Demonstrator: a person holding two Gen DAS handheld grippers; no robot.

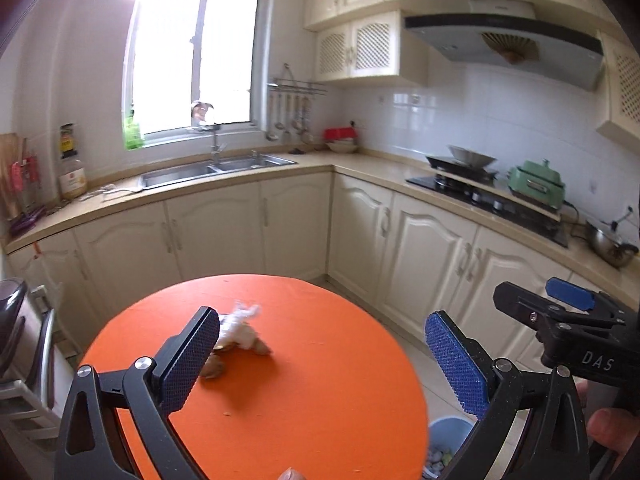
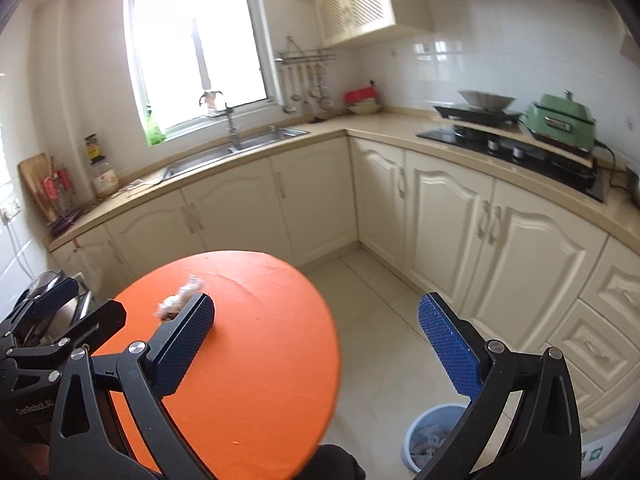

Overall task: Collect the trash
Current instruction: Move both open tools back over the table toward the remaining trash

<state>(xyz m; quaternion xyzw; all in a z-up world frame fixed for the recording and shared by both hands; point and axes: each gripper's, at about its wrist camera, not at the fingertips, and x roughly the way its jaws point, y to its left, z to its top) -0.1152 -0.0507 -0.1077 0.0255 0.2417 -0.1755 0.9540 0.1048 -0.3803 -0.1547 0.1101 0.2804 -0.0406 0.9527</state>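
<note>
A round orange table (image 1: 320,380) stands in a cream-coloured kitchen. A small pile of crumpled tissue and scraps (image 1: 240,332) lies on the table's far left part. The left gripper (image 1: 324,364) is held above the table with its jaws spread wide, holding nothing. The right gripper (image 2: 320,348) is also wide open and empty, over the table's right edge. A blue bin (image 2: 430,436) with rubbish inside sits on the floor, just right of the table.

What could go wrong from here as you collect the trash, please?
1. The trash is a loose clump of tissue and scraps; a pinch by the open left hand-held gripper may leave bits on the table.
2. The bin stands on the floor by the table's edge, so a carried piece could miss it.
</note>
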